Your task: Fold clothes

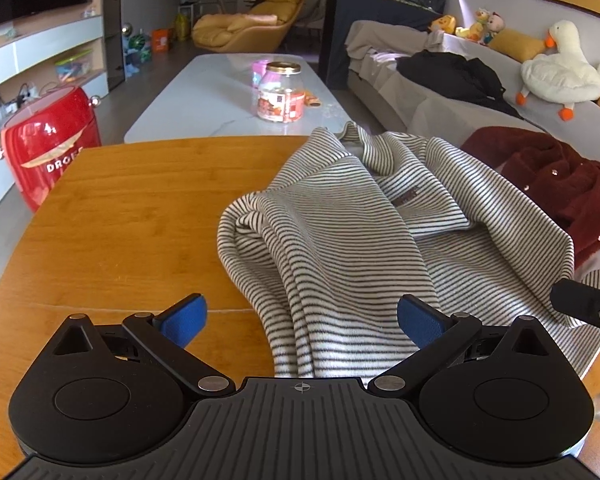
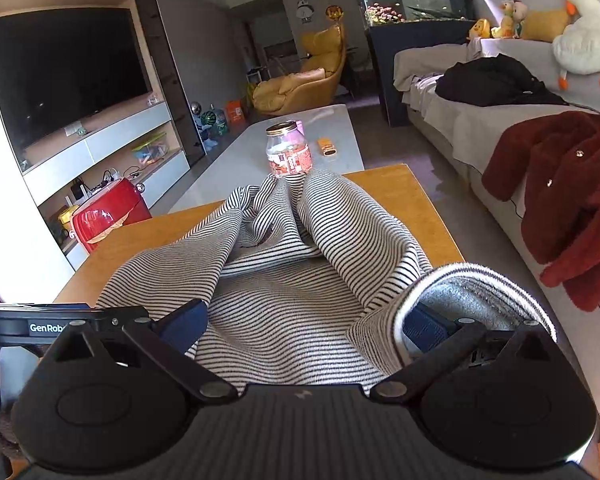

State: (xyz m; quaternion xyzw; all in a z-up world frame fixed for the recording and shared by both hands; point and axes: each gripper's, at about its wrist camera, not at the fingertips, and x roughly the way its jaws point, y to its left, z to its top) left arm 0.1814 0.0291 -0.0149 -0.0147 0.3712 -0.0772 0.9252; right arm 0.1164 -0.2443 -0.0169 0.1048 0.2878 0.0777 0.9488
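A black-and-white striped garment [image 1: 364, 240] lies crumpled on the right half of the wooden table [image 1: 132, 216]. My left gripper [image 1: 302, 322] is open just above the garment's near edge, its blue pads [image 1: 186, 318] wide apart with cloth between them but untouched. In the right wrist view the same striped garment [image 2: 284, 280] fills the middle. My right gripper [image 2: 308, 328] is open too, and a rolled cuff or hem [image 2: 472, 292] drapes over its right finger. The right gripper's body [image 1: 584, 306] shows at the right edge of the left wrist view.
A dark red fuzzy jacket [image 2: 568, 196] lies on the grey sofa [image 2: 460, 128] to the right, with a black garment [image 2: 496, 80] farther back. Beyond the wooden table is a white coffee table [image 1: 212, 96] with a jar [image 1: 281, 92]. A red case [image 1: 48, 144] stands at left.
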